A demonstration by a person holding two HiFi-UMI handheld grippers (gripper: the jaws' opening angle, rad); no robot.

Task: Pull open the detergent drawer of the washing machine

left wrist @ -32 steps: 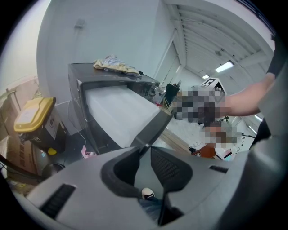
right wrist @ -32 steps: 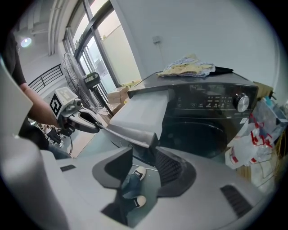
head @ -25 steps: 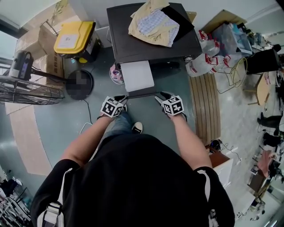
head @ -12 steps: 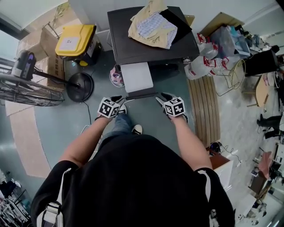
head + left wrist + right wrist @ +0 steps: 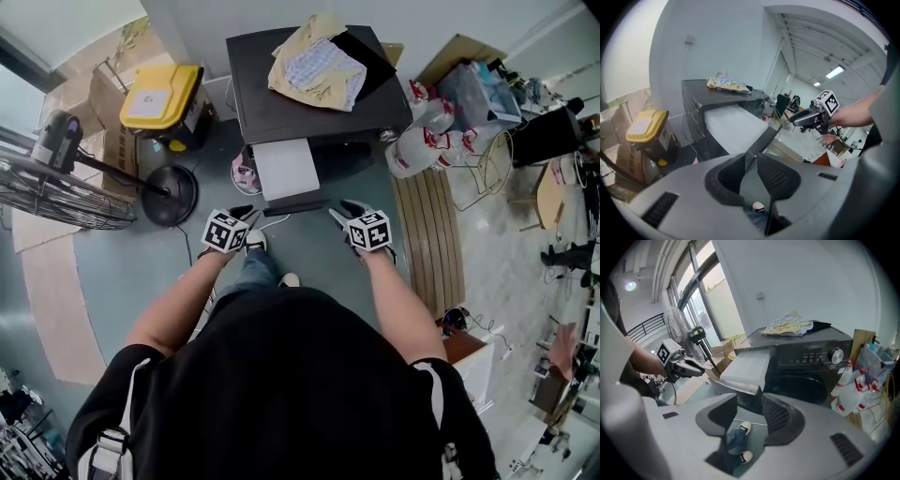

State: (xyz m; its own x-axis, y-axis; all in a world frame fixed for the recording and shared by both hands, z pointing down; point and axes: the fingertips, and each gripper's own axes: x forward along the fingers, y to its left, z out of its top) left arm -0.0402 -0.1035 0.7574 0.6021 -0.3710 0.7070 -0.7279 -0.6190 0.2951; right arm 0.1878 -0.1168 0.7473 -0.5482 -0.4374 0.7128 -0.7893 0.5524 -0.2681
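Seemingly left gripper [image 5: 751, 164] astride drawer [image 5: 733, 130] edge

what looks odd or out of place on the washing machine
A crumpled heap of yellow and checked cloth lies loose on top of the washing machine, not inside it. The detergent drawer juts far out from the front. Nothing looks spilled or broken.
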